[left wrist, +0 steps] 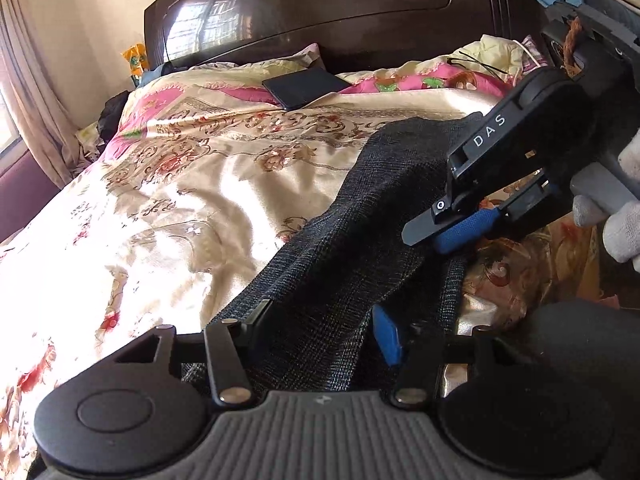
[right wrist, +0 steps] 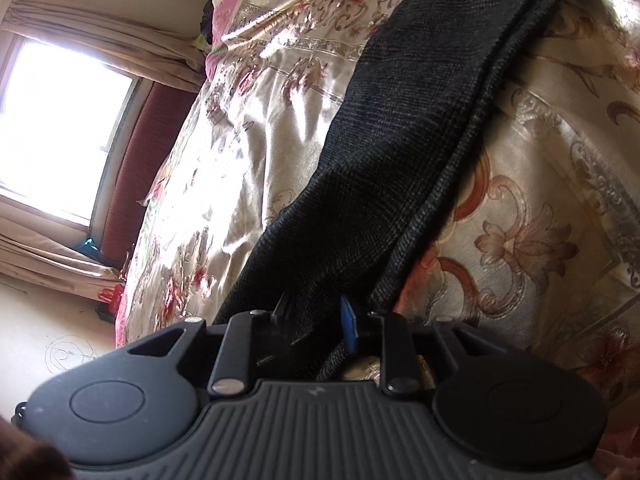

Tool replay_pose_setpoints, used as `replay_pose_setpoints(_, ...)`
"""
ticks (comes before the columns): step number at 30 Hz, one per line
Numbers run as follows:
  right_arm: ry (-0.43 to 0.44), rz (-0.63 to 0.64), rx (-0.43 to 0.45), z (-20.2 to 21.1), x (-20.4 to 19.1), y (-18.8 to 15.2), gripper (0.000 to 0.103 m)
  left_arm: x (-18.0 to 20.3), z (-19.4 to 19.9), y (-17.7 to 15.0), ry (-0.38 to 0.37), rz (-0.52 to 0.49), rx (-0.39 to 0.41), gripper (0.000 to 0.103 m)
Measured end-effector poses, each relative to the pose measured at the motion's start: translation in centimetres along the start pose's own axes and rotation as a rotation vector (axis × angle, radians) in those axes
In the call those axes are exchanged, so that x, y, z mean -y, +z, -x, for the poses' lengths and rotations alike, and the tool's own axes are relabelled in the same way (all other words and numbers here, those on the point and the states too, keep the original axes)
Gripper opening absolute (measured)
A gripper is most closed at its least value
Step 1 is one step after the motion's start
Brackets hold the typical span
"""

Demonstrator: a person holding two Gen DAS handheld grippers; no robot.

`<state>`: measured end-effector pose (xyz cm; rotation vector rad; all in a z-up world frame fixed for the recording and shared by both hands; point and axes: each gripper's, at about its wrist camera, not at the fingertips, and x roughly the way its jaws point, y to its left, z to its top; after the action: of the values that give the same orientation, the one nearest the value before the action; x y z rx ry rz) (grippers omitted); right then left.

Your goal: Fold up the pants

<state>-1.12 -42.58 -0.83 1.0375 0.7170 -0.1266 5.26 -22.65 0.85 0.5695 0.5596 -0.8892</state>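
Dark pants [left wrist: 320, 264] are clamped in the left gripper [left wrist: 320, 320] and the right gripper [right wrist: 316, 320] above the bed [left wrist: 160, 200]; both corners should be carried level, kept taut.

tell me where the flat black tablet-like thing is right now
In the left wrist view, the flat black rectangular slab lies on the floral satin bedspread near the dark wooden headboard, beyond the dark checked pants.

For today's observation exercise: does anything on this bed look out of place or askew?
Yes. A dark flat tablet-like object lies on the bedspread near the headboard, odd for a folding area. The pants, held by both grippers, run diagonally, their layered edges not aligned.
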Motion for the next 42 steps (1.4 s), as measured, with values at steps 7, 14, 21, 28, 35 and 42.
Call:
replay_pose_setpoints(7, 0.076, -0.059, 0.056, -0.7, -0.6, -0.1, 0.041, 0.3, 0.3, 0.0, -0.003, -0.002, 0.001, 0.067)
replay_pose_setpoints(14, 0.057, -0.078, 0.084, -2.0, 0.4, 0.5, 0.031, 1.1, -0.6, 0.0, -0.029, -0.027, -0.012, 0.067)
replay_pose_setpoints(21, 0.093, 0.021, 0.094, 0.8, -0.5, 0.0, 0.004, 2.9, -0.5, 0.3, -0.083, -0.069, -0.014, 0.060)
replay_pose_setpoints(28, -0.005, 0.046, 0.064, 0.1, 0.8, -0.6, 0.009, 4.0, -1.0, -0.1, -0.109, -0.127, -0.054, 0.059)
replay_pose_setpoints(35, 0.004, -0.035, 0.240, 4.7, 3.1, 1.1, 0.029, 2.7, -0.6, -1.0, -0.107, -0.132, -0.097, 0.060)
replay_pose_setpoints(42, -0.096, -0.065, 0.381, 4.6, 3.9, 4.4, 0.026, 2.3, -0.7, -1.7, -0.110, -0.074, -0.125, 0.061)
